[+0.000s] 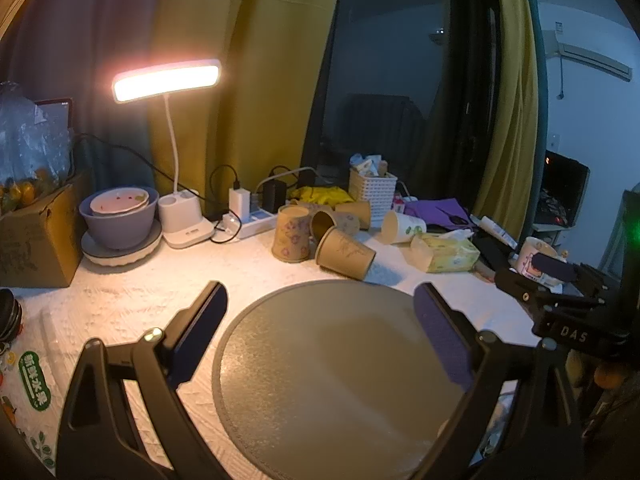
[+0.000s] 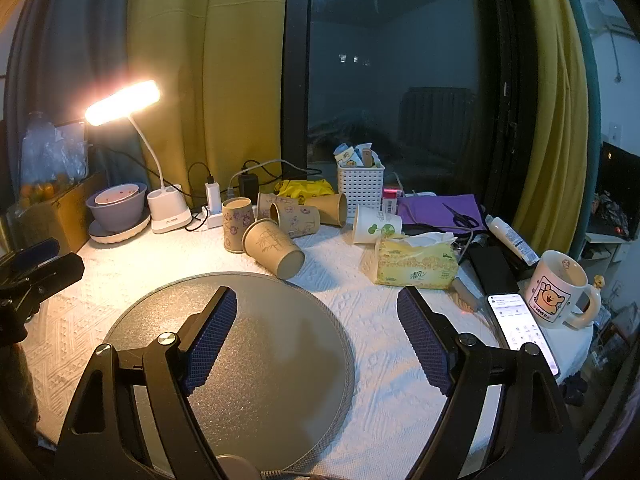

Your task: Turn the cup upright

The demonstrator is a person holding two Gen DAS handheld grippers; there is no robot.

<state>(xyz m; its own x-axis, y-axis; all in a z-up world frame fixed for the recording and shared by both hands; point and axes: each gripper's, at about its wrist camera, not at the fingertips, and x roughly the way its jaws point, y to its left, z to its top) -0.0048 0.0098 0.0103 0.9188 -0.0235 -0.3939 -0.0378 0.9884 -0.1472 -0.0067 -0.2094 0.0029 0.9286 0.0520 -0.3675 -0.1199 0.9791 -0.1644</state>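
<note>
Several brown paper cups lie on their sides at the back of the table. The nearest one (image 1: pixel 345 253) (image 2: pixel 274 249) lies just beyond a round grey mat (image 1: pixel 340 380) (image 2: pixel 256 360). One brown cup (image 1: pixel 291 233) (image 2: pixel 238 225) stands on its base, mouth up. A white paper cup (image 1: pixel 402 227) (image 2: pixel 376 225) lies on its side. My left gripper (image 1: pixel 320 328) is open and empty above the mat. My right gripper (image 2: pixel 316 328) is open and empty over the mat's right edge. Each gripper's tip shows in the other's view.
A lit desk lamp (image 1: pixel 168 80) (image 2: pixel 122 102), stacked bowls (image 1: pixel 118 216), a power strip (image 1: pixel 256 220), a white basket (image 2: pixel 360 186), a tissue pack (image 2: pixel 416 266), a phone (image 2: pixel 520 328), a mug (image 2: pixel 558 288) and a cardboard box (image 1: pixel 36 236) crowd the table's edges.
</note>
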